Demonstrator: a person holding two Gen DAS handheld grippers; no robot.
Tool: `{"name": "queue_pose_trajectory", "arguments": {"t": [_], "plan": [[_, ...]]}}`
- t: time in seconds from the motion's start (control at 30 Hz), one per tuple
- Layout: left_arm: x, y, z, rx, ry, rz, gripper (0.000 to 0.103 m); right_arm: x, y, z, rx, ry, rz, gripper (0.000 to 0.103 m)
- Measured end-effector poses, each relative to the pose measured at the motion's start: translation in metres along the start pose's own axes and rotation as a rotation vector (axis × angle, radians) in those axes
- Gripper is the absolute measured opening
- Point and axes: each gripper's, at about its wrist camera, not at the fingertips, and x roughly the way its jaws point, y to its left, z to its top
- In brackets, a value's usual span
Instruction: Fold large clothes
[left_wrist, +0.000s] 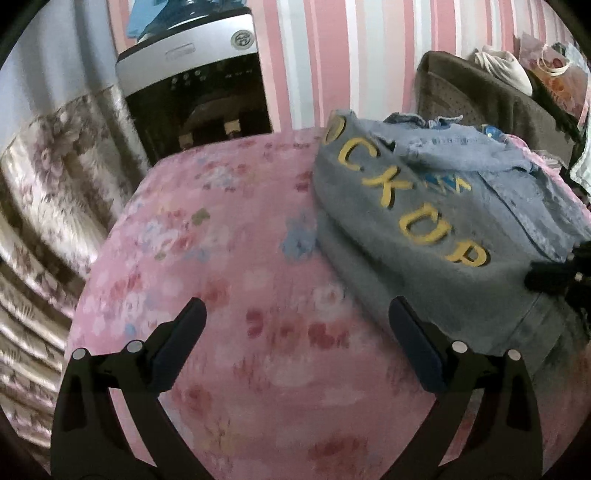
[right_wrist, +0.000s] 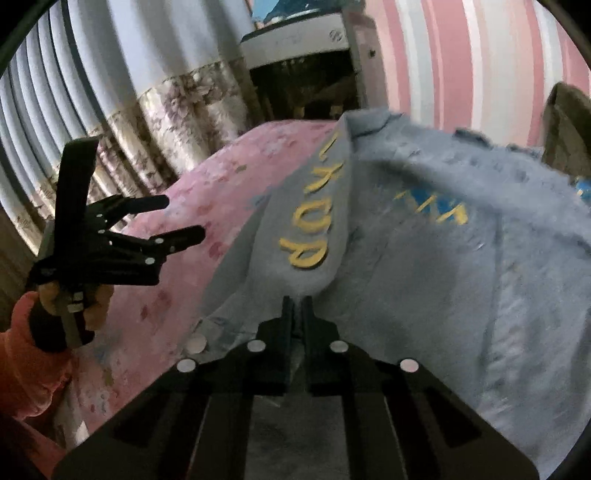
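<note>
A blue denim jacket (left_wrist: 436, 206) with yellow letters lies partly folded on the pink floral bed (left_wrist: 229, 258), at the right. My left gripper (left_wrist: 297, 314) is open and empty, hovering over bare bedspread left of the jacket. In the right wrist view my right gripper (right_wrist: 297, 301) is shut on a fold of the denim jacket (right_wrist: 424, 236), just below the yellow letters, lifting it slightly. The left gripper (right_wrist: 184, 218) shows at the left of that view, open, held by a hand in an orange sleeve.
A water dispenser (left_wrist: 195, 85) stands beyond the bed's far edge against a pink striped wall (left_wrist: 351, 55). A floral curtain (left_wrist: 48, 177) hangs at the left. A brown chair (left_wrist: 491, 103) with bags and clothes stands at the far right.
</note>
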Motion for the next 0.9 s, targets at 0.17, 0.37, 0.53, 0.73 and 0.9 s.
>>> {"name": "queue_pose_trajectory", "arguments": {"t": [0.17, 0.37, 0.53, 0.73, 0.9], "plan": [[0.017, -0.011, 0.033, 0.029, -0.017, -0.014, 0.099, -0.012, -0.042, 0.032, 0.009, -0.019, -0.102, 0.001], [0.060, -0.026, 0.085, 0.066, -0.027, 0.001, 0.099, -0.019, -0.101, 0.064, 0.019, -0.013, -0.256, 0.000], [0.095, -0.030, 0.118, 0.095, -0.018, 0.014, 0.099, -0.011, -0.121, 0.054, 0.121, 0.062, -0.060, 0.004], [0.134, -0.035, 0.136, 0.116, 0.038, -0.026, 0.090, 0.000, -0.098, 0.027, 0.150, 0.087, 0.068, 0.017], [0.127, -0.028, 0.129, 0.091, 0.026, -0.041, 0.090, 0.003, -0.086, 0.016, 0.133, 0.113, 0.068, 0.047]]}}
